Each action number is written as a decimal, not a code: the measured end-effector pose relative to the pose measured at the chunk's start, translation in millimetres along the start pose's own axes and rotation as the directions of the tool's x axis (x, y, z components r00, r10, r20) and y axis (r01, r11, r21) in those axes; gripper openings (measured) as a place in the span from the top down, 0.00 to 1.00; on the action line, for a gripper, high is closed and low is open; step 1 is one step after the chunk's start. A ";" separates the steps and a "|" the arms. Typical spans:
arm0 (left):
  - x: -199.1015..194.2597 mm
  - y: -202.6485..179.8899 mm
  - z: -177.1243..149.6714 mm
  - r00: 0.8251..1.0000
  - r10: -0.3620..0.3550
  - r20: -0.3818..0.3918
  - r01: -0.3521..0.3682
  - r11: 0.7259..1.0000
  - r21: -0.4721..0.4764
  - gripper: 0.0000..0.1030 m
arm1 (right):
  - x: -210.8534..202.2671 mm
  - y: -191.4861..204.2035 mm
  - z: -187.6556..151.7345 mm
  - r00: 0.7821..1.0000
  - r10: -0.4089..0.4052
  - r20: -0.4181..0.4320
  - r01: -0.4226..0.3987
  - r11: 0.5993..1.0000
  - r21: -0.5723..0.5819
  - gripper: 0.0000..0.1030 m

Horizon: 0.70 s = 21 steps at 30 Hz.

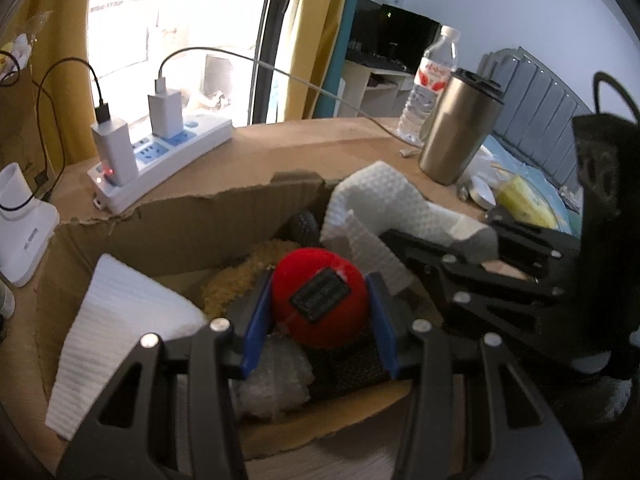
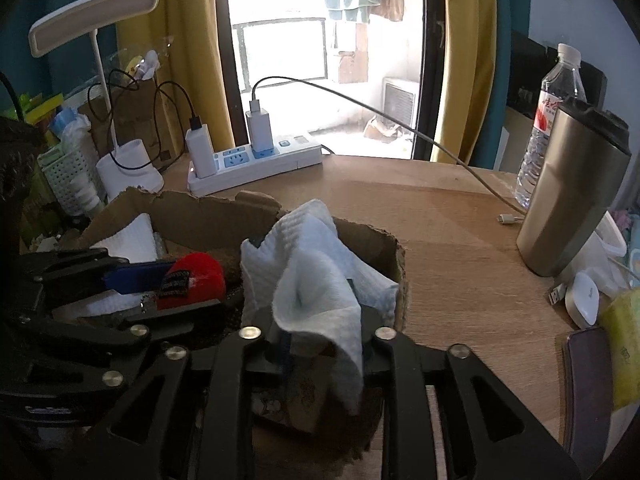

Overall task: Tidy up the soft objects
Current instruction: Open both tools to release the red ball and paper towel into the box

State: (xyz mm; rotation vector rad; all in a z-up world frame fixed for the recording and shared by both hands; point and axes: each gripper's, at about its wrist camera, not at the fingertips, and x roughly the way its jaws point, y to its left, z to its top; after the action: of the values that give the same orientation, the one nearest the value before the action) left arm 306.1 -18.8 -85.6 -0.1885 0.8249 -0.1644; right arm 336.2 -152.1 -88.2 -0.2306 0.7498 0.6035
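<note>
A torn cardboard box (image 1: 180, 220) stands on the wooden desk. My left gripper (image 1: 318, 286) hangs over it, its blue pads pressed on both sides of a red plush ball (image 1: 316, 268) with a black label. The right wrist view shows that ball (image 2: 200, 268) at the left, in the left gripper (image 2: 176, 280). A white waffle cloth (image 2: 312, 264) is bunched between the fingers of my right gripper (image 2: 316, 284) over the box's right rim and hides the pads. A folded white towel (image 1: 120, 320), a yellow fluffy piece (image 1: 244, 272) and bubble wrap (image 1: 276, 380) lie inside the box.
Behind the box lies a white power strip (image 1: 160, 160) with two chargers and trailing cables. A steel tumbler (image 1: 460, 132) and a water bottle (image 1: 432, 80) stand at the right. A lamp base (image 1: 20, 224) sits left. A phone (image 2: 588, 380) lies near the right edge.
</note>
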 end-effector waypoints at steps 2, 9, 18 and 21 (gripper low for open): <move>-0.6 -0.5 0.3 1.000 -0.001 -0.002 0.001 1.000 -0.002 0.53 | -4.1 -1.1 -0.1 1.000 -0.002 0.009 0.002 1.000 0.006 0.63; -8.7 -3.2 1.9 1.000 0.004 0.014 -0.004 1.000 -0.008 0.49 | -12.7 -3.5 -1.2 0.999 -0.034 0.019 0.034 0.999 0.011 0.57; -26.6 -4.8 1.2 0.998 0.022 0.050 -0.022 1.000 -0.013 0.36 | -29.1 -1.4 -1.3 0.997 -0.065 0.045 0.064 0.998 0.013 0.47; -33.8 -5.6 -0.3 0.998 0.023 0.062 -0.022 1.000 -0.016 0.36 | -36.0 -0.3 -1.6 0.996 -0.072 0.054 0.071 0.997 0.014 0.47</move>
State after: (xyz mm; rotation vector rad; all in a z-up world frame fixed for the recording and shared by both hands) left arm 282.9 -16.9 -60.5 -0.1977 0.7658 -0.1307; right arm 314.8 -168.5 -64.3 -0.2285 0.6896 0.5351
